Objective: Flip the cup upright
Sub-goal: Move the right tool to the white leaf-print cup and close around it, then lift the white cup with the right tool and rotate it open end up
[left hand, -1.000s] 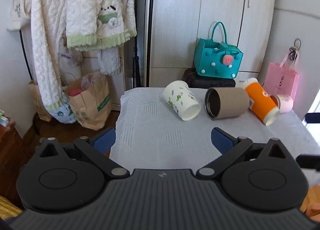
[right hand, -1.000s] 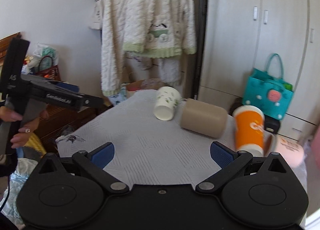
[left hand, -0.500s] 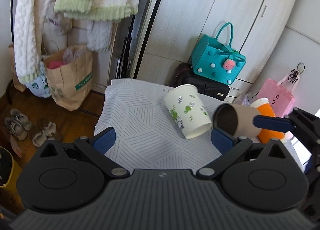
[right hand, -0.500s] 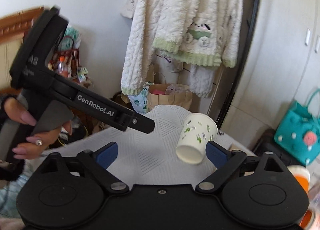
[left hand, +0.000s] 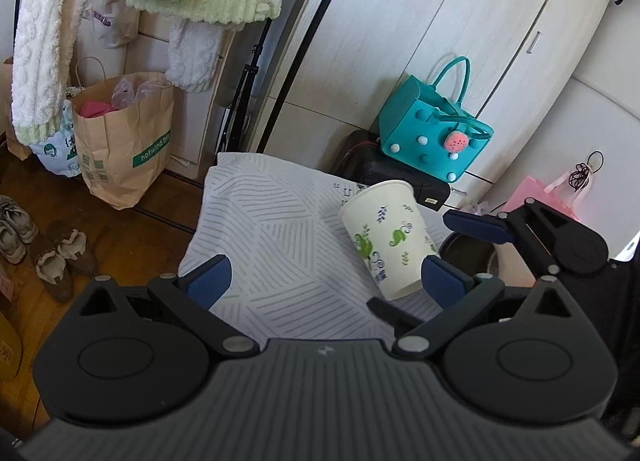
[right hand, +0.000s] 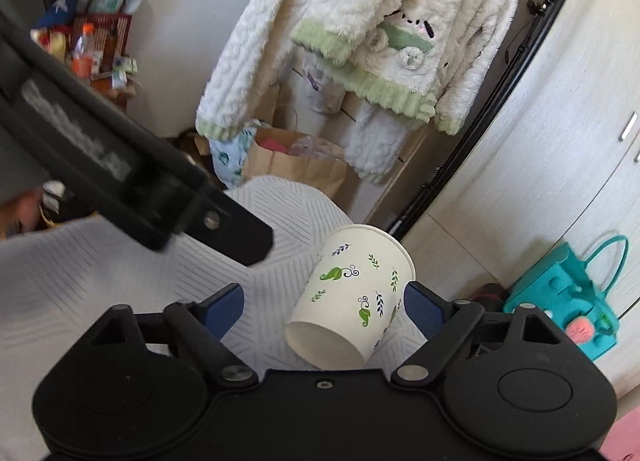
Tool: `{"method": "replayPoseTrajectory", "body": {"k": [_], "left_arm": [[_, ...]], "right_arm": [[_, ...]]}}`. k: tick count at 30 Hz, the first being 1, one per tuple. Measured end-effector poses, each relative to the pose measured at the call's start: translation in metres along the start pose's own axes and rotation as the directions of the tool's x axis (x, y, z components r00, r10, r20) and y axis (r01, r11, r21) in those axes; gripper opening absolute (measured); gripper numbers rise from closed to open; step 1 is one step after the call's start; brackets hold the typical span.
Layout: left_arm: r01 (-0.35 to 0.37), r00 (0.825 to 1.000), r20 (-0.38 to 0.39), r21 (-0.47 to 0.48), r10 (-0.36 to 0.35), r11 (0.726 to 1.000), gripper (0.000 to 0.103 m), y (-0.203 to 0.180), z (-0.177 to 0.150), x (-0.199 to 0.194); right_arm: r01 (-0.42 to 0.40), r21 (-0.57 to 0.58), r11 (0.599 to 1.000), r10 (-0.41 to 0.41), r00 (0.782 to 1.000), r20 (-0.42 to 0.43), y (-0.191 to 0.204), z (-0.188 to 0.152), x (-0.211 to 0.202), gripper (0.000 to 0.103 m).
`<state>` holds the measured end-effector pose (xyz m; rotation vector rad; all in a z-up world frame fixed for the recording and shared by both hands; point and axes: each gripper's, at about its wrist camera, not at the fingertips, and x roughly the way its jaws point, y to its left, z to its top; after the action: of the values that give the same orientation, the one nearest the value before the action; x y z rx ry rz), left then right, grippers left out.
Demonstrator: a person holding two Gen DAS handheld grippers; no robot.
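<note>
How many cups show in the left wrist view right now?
2: the leaf-print paper cup on its side on the cloth, and a brown cup behind it, mostly hidden by the right gripper; others may be hidden.

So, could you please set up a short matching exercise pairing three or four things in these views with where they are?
Things:
1. white paper cup with green leaf print
2. teal handbag with pompoms
3. brown paper shopping bag
4. fluffy white and green garment

Places:
A. hanging up
B. on the wooden floor
C. lying tipped on the striped cloth
D. on a black case

Pairs: 1-C, 2-D, 3-B, 4-A
</note>
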<state>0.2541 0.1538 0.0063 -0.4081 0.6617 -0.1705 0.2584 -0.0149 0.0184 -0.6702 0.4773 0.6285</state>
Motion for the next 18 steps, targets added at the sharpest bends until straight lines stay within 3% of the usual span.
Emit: {"method": "replayPoseTrajectory", "body": {"k": [4,10,18], "left_arm": [[-0.007,1.000,-0.009,0.002,0.007,1.000,0.102,0.003,0.000,0.000],[-0.007,1.000,-0.005,0.009,0.007,1.000,0.102,-0.001,0.002,0.003],[0.034,0.998,-0.052,-0.011,-0.034,0.999,0.102,0.005,-0.007,0.008]], "right_arm": [[0.029,-0.024,0.999,-0.029,0.999,-0.020,0.002,-0.001,0.010,0.083],[0.067,-0.048,0.997,-0.069,0.997,-0.041,0.003,-0.002,0.021,0.070],[0.078,-0.074,0.994,-0.079,0.997,-0.010,0.010,-0.005,0.005,0.064]]}}
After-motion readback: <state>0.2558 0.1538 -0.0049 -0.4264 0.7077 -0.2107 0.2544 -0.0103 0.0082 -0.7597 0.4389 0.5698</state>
